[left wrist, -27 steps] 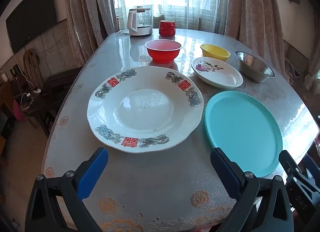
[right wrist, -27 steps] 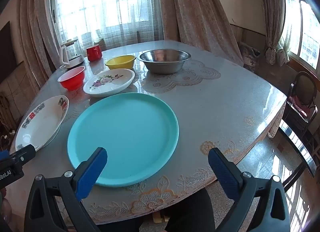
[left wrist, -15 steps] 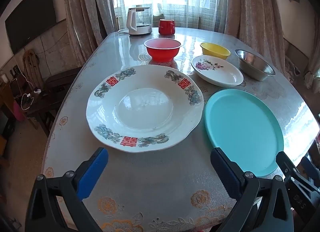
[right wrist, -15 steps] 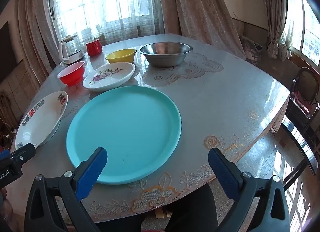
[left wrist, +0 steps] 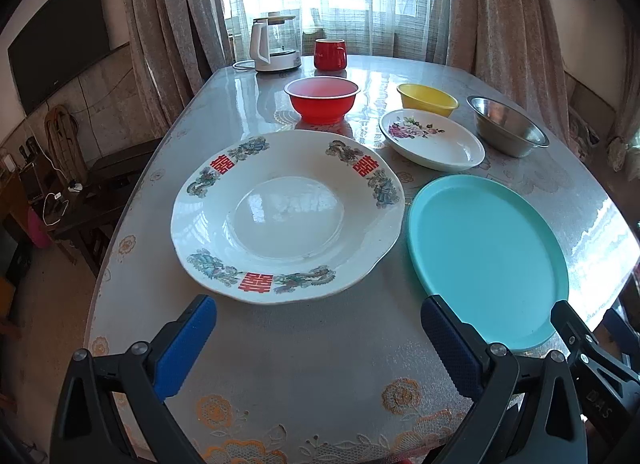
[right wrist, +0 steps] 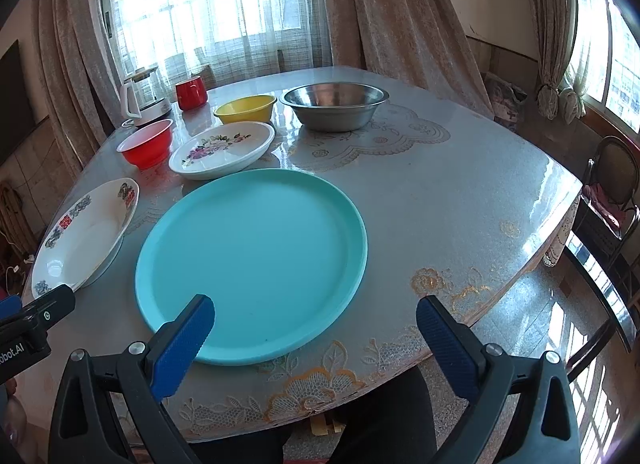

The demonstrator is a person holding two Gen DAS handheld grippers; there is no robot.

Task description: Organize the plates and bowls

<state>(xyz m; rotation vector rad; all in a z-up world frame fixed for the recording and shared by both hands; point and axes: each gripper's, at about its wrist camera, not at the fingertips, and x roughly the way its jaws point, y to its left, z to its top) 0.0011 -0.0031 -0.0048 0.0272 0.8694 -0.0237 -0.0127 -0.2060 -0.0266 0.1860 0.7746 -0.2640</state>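
Observation:
A large white plate with red and green patterns point(left wrist: 286, 215) lies in front of my open, empty left gripper point(left wrist: 318, 334). A teal plate point(left wrist: 486, 260) lies to its right, directly ahead of my open, empty right gripper point(right wrist: 314, 330) in the right wrist view point(right wrist: 252, 264). Behind them are a floral oval dish point(left wrist: 432, 139), a red bowl point(left wrist: 322, 99), a yellow bowl point(left wrist: 427, 99) and a steel bowl point(left wrist: 506, 125). Both grippers hover above the table's near edge.
A white kettle point(left wrist: 276, 43) and a red mug point(left wrist: 329, 54) stand at the table's far end by the curtained window. The table point(right wrist: 460, 191) drops off at the right, with a chair point(right wrist: 612, 191) beyond. A low dark bench point(left wrist: 100, 191) is at the left.
Both grippers have moved slightly forward and up over the table; the plates sit a little closer in view. Nothing on the table has moved.

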